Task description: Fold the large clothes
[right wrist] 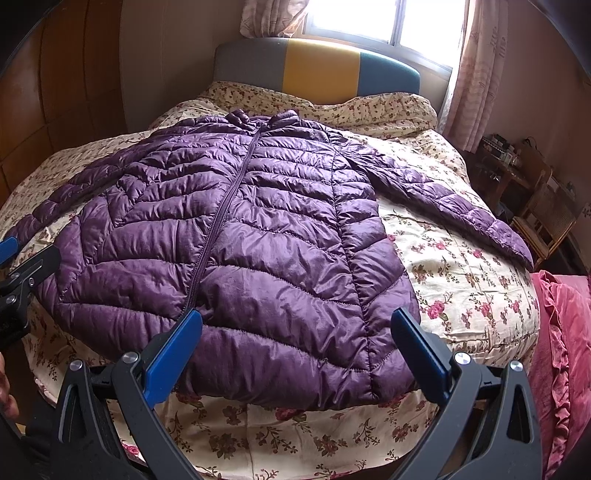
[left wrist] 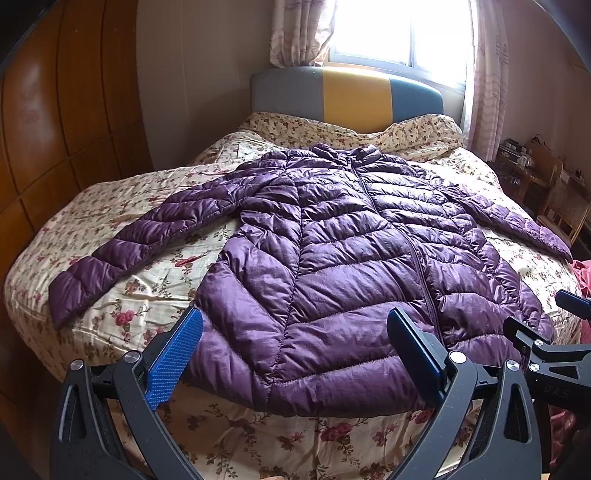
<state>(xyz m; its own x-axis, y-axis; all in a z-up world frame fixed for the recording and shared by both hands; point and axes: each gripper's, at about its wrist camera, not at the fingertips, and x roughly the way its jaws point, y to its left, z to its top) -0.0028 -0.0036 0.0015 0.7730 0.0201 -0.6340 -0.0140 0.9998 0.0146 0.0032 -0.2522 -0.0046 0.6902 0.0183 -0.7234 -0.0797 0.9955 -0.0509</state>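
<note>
Both claws (left wrist: 295, 347) (right wrist: 297, 345) wide over purple jacket (left wrist: 332, 258); pink fabric (right wrist: 565, 332), perhaps bedding, clearest rightward.

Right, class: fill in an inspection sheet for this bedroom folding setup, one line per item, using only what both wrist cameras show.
Surface: bed with floral quilt, rumpled but free around the garment.
Job's things: purple puffer jacket lying flat, front up, zipped, both sleeves spread out; hem at the near edge.
Clutter: pink ruffled fabric at the bed's right side.
Grippers: left gripper and right gripper both open, above the hem, holding nothing.
Cables: nothing seen clearly; possibly some on the far desk.
Surroundings: wooden wardrobe, colour-block headboard, bright curtained window, wooden chair.
</note>
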